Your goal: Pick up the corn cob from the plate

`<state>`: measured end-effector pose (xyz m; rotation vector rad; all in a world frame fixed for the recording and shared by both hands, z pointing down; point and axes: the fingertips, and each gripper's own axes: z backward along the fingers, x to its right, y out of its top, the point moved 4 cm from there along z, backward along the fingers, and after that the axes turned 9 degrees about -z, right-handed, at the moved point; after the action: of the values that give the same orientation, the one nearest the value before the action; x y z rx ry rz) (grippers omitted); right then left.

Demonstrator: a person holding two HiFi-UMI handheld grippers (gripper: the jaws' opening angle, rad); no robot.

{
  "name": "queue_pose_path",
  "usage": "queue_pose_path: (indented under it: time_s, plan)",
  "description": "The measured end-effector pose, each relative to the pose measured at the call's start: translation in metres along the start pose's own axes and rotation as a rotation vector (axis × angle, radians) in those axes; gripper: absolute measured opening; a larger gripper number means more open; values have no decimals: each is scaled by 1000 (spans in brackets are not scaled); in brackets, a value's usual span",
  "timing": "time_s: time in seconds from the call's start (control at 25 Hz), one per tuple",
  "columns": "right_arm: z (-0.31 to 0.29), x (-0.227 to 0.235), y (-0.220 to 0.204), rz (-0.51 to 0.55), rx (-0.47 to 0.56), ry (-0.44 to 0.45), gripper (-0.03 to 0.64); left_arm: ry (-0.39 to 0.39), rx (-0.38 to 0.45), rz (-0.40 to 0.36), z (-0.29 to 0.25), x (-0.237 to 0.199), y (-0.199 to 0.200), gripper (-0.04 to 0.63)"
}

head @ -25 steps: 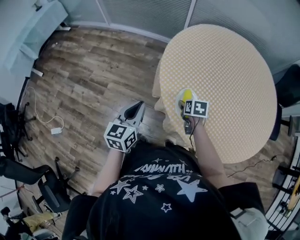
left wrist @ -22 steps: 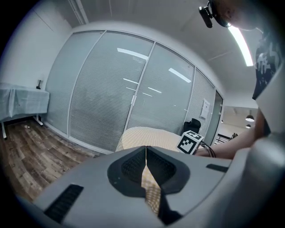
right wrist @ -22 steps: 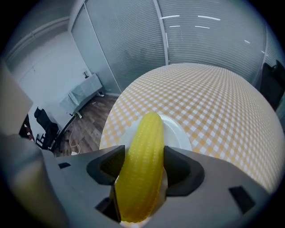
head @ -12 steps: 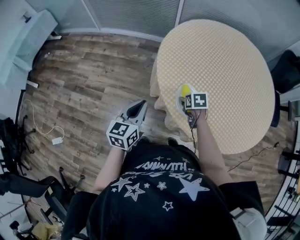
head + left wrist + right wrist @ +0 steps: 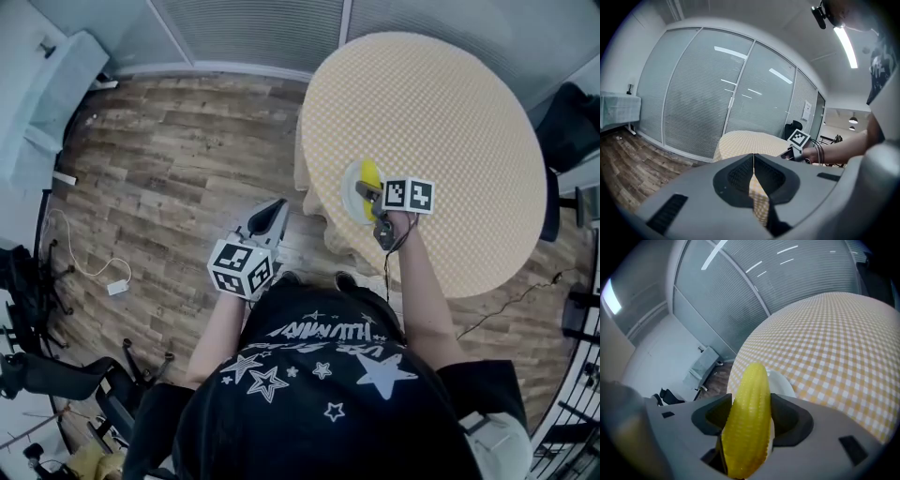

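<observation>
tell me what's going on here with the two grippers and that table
A person stands at a round table covered with a checked cloth, holding a gripper in each hand. The right gripper is shut on a yellow corn cob, right over the white plate near the table's edge. Whether the cob is clear of the plate is hard to tell. The left gripper is shut with nothing in it, held off to the side above the wooden floor.
</observation>
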<state>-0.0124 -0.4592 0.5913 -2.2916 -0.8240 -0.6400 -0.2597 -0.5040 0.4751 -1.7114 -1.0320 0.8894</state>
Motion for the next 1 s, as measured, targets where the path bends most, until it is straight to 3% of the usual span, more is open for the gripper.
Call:
queue_pose_path:
  time_s: [0.2,0.72,1.0]
  plan:
    - [34,-17,10,-41,88,177,261,10,7,-10,4,17,6,11]
    - [112,-31,46,131,182,496,261,184,72,19,-3,78,27,11]
    - [117,-30,44,141,89,667,261,349,79,80,13,114,9,11]
